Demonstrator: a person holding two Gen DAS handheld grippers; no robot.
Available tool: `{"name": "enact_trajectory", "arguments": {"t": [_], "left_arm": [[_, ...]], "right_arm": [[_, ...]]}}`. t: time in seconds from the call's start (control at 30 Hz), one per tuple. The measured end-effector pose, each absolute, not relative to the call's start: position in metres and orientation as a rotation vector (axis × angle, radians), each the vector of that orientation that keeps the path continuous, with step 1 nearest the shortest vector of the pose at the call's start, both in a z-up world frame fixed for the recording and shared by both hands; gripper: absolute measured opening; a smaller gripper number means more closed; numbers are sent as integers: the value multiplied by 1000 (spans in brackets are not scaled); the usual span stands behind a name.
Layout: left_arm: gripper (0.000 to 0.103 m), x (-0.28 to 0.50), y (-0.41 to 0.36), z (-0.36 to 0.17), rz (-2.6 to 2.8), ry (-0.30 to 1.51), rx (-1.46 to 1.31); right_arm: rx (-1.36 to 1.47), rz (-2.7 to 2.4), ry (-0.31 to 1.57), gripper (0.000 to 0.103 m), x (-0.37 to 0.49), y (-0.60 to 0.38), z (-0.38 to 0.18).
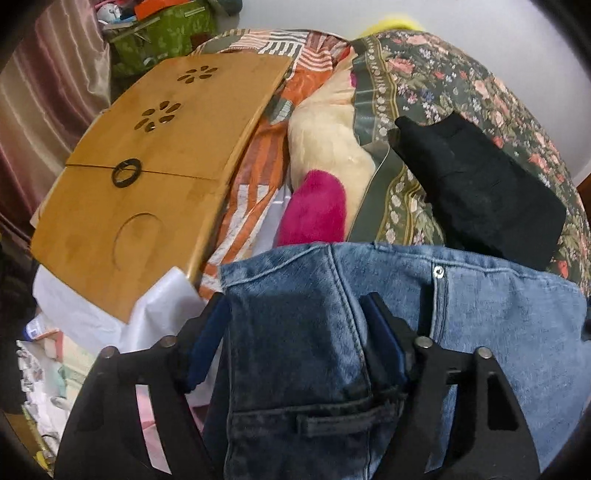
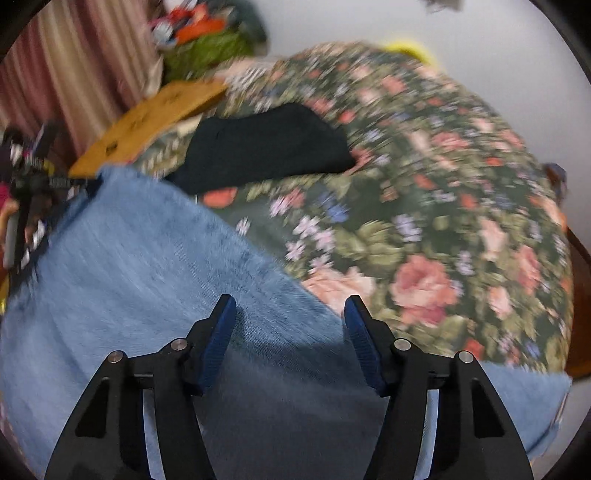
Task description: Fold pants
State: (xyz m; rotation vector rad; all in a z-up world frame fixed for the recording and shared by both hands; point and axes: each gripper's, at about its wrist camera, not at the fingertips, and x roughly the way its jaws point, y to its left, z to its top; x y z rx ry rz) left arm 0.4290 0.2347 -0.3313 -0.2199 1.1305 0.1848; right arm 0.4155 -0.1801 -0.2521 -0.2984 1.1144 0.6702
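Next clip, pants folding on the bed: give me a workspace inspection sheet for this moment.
Surface: bed with floral bedspread.
Job's things: blue jeans spread across the near edge.
Clutter: black folded garment, bamboo lap tray, cream and pink plush, white cloth.
Grippers: left tongs straddle a denim fold, grip unclear; right tongs open above the jeans, view blurred.
Cables: nothing seen.
Surroundings: curtain, green box, pale wall.
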Motion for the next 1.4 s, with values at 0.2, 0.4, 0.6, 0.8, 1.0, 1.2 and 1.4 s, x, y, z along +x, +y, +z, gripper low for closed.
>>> {"name": "enact_trajectory", "arguments": {"t": [0.2, 0.4, 0.6, 0.8, 1.0, 1.2, 1.4], "left_arm": [[26, 436, 217, -322, 157, 1118, -148], [13, 434, 205, -301, 179, 1072, -69], [11, 423, 209, -261, 182, 969, -97], [10, 390, 204, -211, 137, 874, -120], [9, 334, 197, -186, 121, 831, -118], [9, 274, 191, -178, 147, 830, -85], [7, 215, 191, -188, 195, 836, -51]], "right_arm": [[-259, 702, 1103, 45, 414, -189, -254], [-316, 682, 1053, 8, 410, -181, -250], [-223, 592, 870, 6, 415, -191, -212], [-192, 596, 767, 6, 391, -200, -159], [-185, 638, 761, 6, 325, -212, -131], [-155, 681, 815, 6, 262, -218, -132], [-121, 707, 882, 6, 212, -213, -154]]}}
